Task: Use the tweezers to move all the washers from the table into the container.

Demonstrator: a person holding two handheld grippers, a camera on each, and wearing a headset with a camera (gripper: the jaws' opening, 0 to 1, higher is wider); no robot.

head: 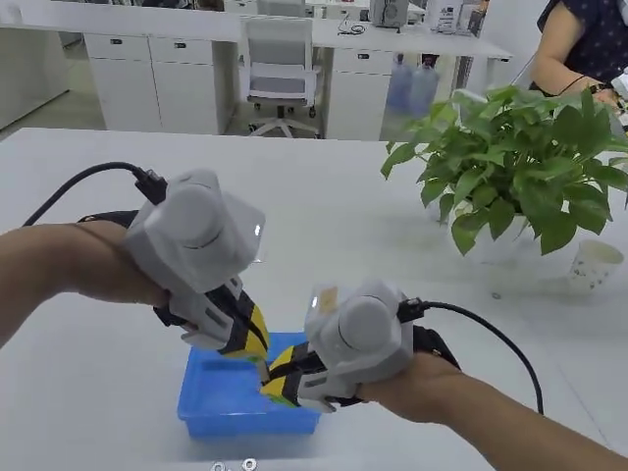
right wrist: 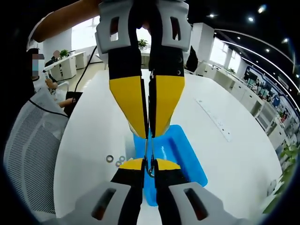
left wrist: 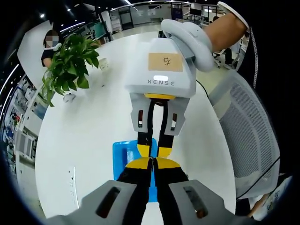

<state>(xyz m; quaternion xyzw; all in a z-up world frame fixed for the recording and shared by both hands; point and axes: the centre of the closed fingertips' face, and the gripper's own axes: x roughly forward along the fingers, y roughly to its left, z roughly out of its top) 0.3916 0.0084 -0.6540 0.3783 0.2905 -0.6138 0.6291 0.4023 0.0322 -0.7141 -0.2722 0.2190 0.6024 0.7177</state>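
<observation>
- Right gripper view: the right gripper (right wrist: 150, 165) raises its yellow-tipped jaws from the bottom with a narrow gap between them. The thin metal tweezers (right wrist: 149, 149) run down into that gap. Whether the pads press on the tweezers I cannot tell.
- From the top of the same view the left gripper (right wrist: 149, 133) points back at it, tip to tip. Its jaws are clenched, with the tweezers coming out from between their tips.
- A small ring seems to sit at the lower end of the tweezers, between the right jaws, but it is too small to be sure of.
- Just beneath both sets of tips lies the blue container (right wrist: 183, 157), an open shallow tray on the white table (right wrist: 93, 140).
- Three washers (right wrist: 109, 158) lie together on the table, just beside the container's long wall and outside it.
- In the left gripper view, its own yellow tips meet over the blue tray, and the other gripper faces them from above.
- In the head view a hand holds each gripper, and the two meet above the container, with washers on the table at its near edge.
- Farther off on the right a leafy potted plant (head: 520, 167) stands on the table, with a paper cup (head: 596, 263) near it.
- Beyond the table stands a white office chair (head: 280, 59) at a desk, and a person (head: 579, 44) sits at the upper right.
</observation>
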